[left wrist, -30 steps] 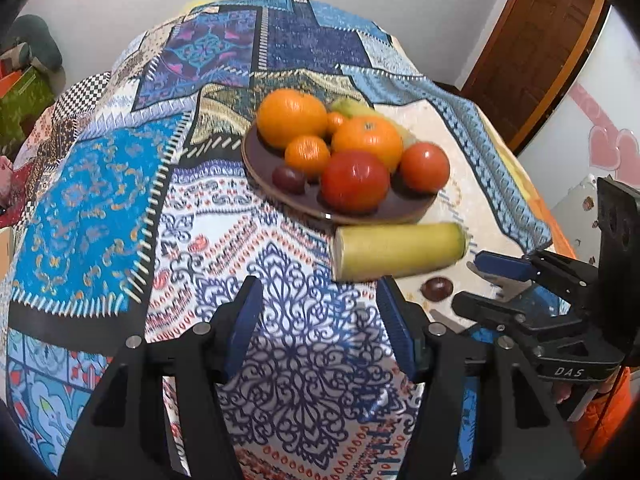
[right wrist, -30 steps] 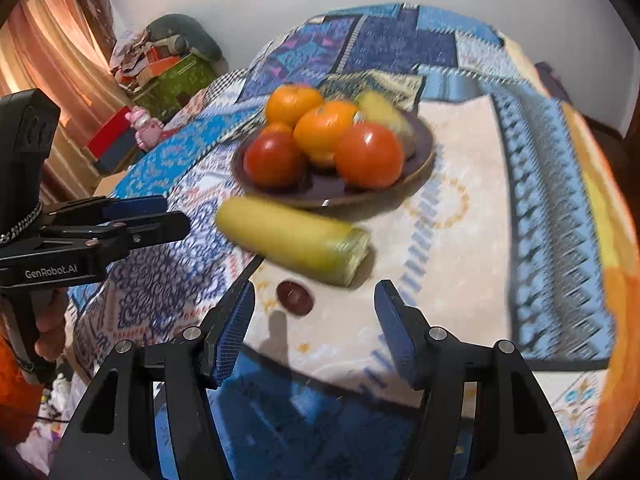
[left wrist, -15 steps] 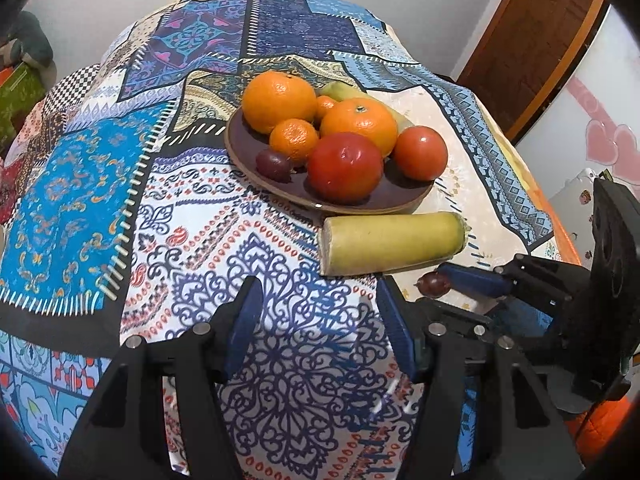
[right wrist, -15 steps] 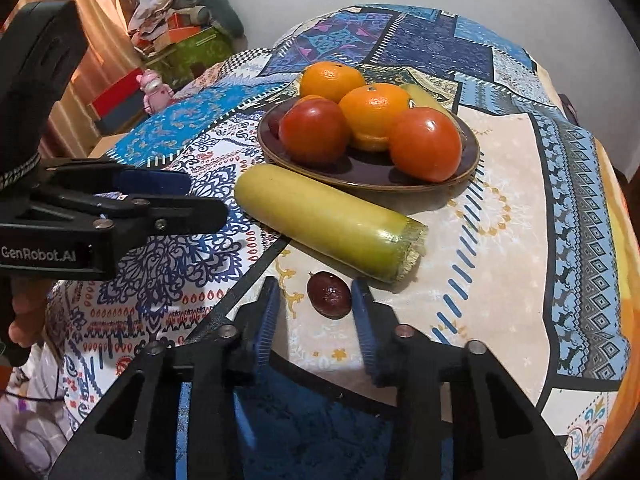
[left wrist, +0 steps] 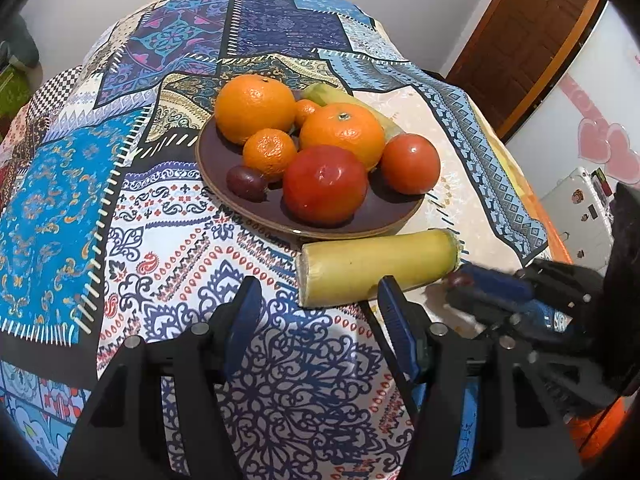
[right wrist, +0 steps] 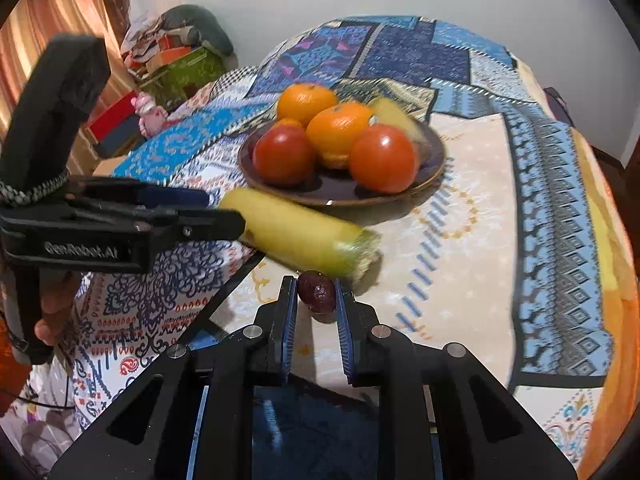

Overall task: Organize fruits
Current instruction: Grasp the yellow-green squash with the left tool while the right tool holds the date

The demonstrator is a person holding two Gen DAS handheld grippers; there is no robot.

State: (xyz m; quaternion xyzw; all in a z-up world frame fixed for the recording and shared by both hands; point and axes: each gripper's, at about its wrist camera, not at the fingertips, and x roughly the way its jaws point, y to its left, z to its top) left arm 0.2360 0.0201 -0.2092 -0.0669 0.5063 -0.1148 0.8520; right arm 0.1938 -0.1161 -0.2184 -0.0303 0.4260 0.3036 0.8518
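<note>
Clamping a small dark purple fruit [right wrist: 317, 291] between its two blue-padded fingers, the right gripper [right wrist: 316, 294] is sitting low over the patchwork tablecloth [right wrist: 472, 248], and whether the fruit is touching the cloth cannot be told. Just ahead of those fingertips a long yellow squash [right wrist: 298, 231] is lying across the cloth, its cut, fibrous end pointing to the right gripper's right. Beyond the squash a dark brown plate [right wrist: 434, 160] is holding two red tomatoes, the nearer-left tomato [right wrist: 283, 155] and the right tomato [right wrist: 383, 158], with oranges [right wrist: 338, 136] piled behind them and a pale green fruit at the back.

The left gripper [left wrist: 320, 308] is hovering with its jaws spread wide, nothing between them. The squash [left wrist: 376, 266] is lying just past its right fingertip, and the plate [left wrist: 208, 152] is sitting farther ahead. On the plate's near-left side a second small dark purple fruit [left wrist: 245, 183] is resting beside a small mandarin [left wrist: 269, 153], and a large orange [left wrist: 255, 108] is sitting behind them. To the left gripper's right, the right gripper [left wrist: 460, 280] is showing side-on, slightly blurred, with a glimpse of the held fruit at its tips.
</note>
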